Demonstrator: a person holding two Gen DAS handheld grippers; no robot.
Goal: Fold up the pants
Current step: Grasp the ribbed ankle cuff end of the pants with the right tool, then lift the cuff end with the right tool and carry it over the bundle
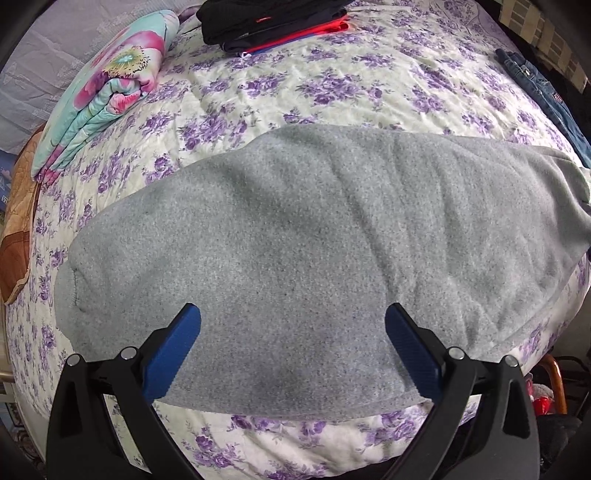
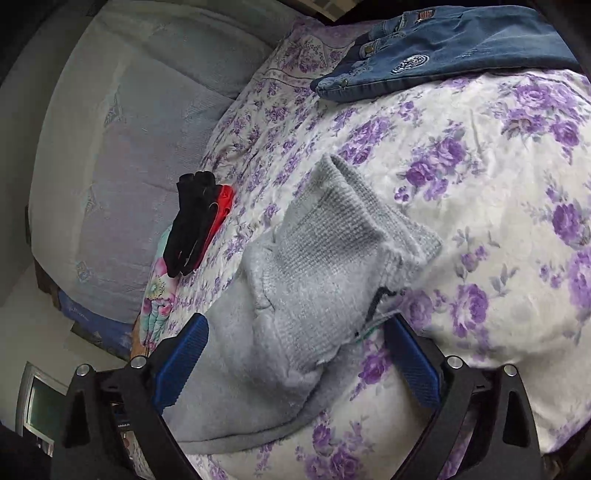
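the bed (image 1: 332, 92) fills both views, covered in a white quilt with purple flowers, and the grey pants (image 1: 314, 240) lie flat across the middle of it, stretched left to right in the left wrist view with a stitched hem at the left end. in the right wrist view the ribbed end of the pants (image 2: 332, 251) is bunched and partly turned back on itself, resting on the quilt. a folded floral blanket (image 1: 107, 96) in pink and teal sits at the far left edge, well apart from the pants. a pair of blue jeans (image 2: 443, 48) lies near the far right edge. a stack of dark and red clothes (image 1: 273, 26) sits at the far side of the bed. the left gripper (image 1: 293, 328) hovers over the near edge of the pants with its blue fingers spread wide, holding nothing. the right gripper (image 2: 295, 336) is also spread wide, its fingers either side of the bunched grey fabric without closing on it.
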